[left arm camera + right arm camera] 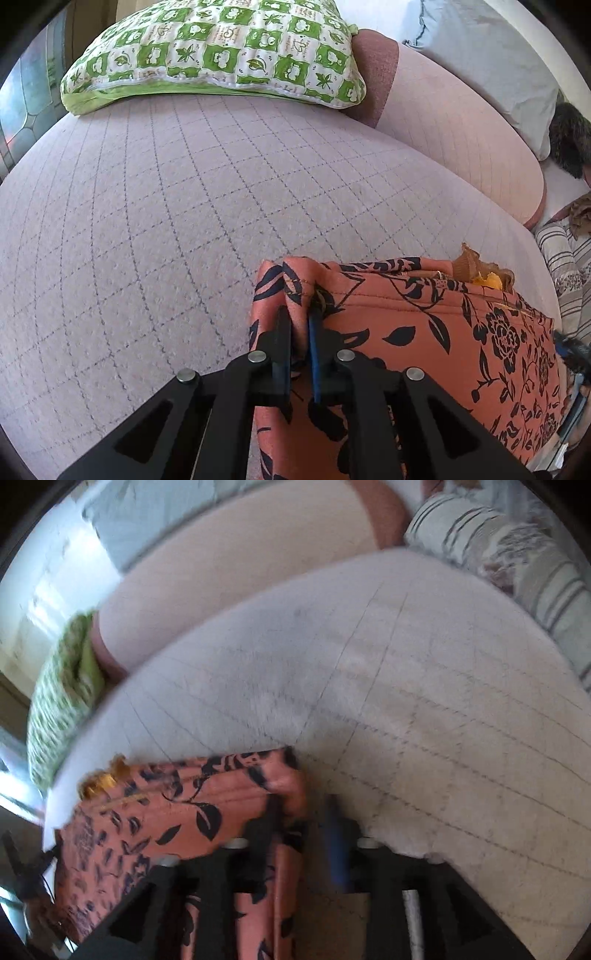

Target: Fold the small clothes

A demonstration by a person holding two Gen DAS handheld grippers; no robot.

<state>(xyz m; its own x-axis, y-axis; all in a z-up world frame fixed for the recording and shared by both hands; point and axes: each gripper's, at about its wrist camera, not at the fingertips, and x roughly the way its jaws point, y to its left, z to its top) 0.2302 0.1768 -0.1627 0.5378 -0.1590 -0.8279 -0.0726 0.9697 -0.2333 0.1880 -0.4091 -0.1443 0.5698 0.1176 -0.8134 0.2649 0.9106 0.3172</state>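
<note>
Two tools on orange floral garment [424,332], held above grid-quilted bed [166,221]. Left tool [300,325] clamped on corner; right tool [301,808] blurred, grip unclear. Fold under way; next, lay cloth flat.

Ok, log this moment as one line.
fold small clothes | left gripper shut on floral garment | right gripper open | bed

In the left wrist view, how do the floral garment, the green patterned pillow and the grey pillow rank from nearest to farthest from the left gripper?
1. Orange floral garment: pinched in the left gripper, lower right.
2. Green patterned pillow: far across the quilted bed cover, top left.
3. Grey pillow: top right, behind the pink bolster; its rank against the green pillow is too close to call.
</note>
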